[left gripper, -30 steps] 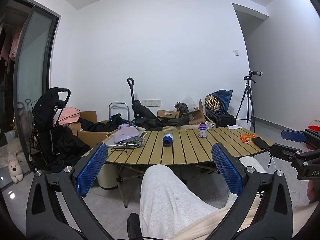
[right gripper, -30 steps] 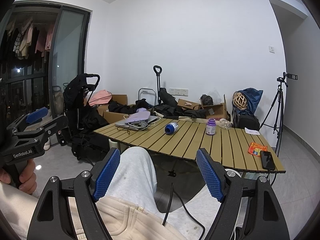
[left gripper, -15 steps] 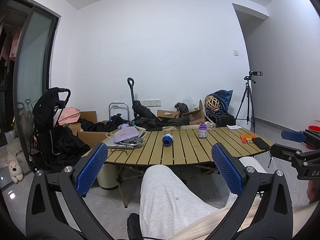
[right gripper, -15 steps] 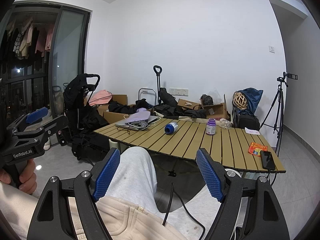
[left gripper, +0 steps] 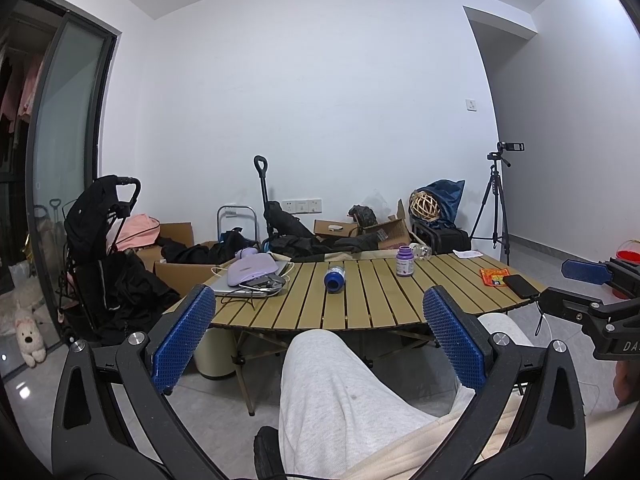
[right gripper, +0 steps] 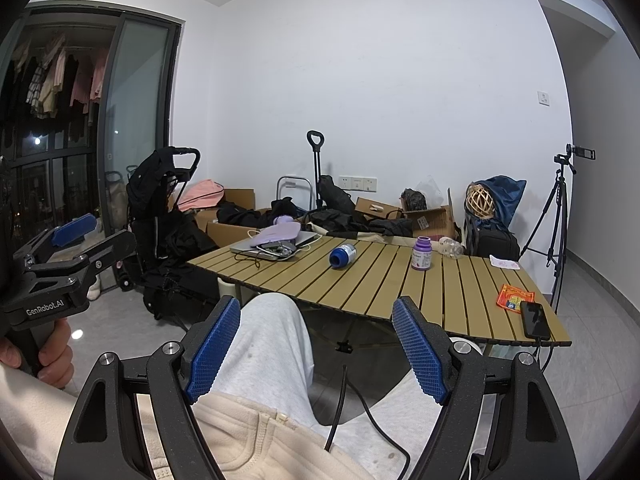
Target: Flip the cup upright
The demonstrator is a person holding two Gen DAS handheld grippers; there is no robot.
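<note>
The cup [left gripper: 334,277] is a clear tumbler with a blue end. It lies on its side near the middle of the slatted wooden table [left gripper: 372,304], blue end toward me. It also shows in the right wrist view [right gripper: 342,255]. My left gripper [left gripper: 318,334] is open and empty, held over my lap well short of the table. My right gripper [right gripper: 316,344] is open and empty too, also over my lap.
A purple bottle [left gripper: 404,262] stands right of the cup. A laptop with a lilac pouch and cables [left gripper: 252,276] lies at the table's left. A phone [left gripper: 520,285] and an orange packet [left gripper: 493,276] lie at the right end. Stroller, boxes and a tripod [left gripper: 496,200] stand around.
</note>
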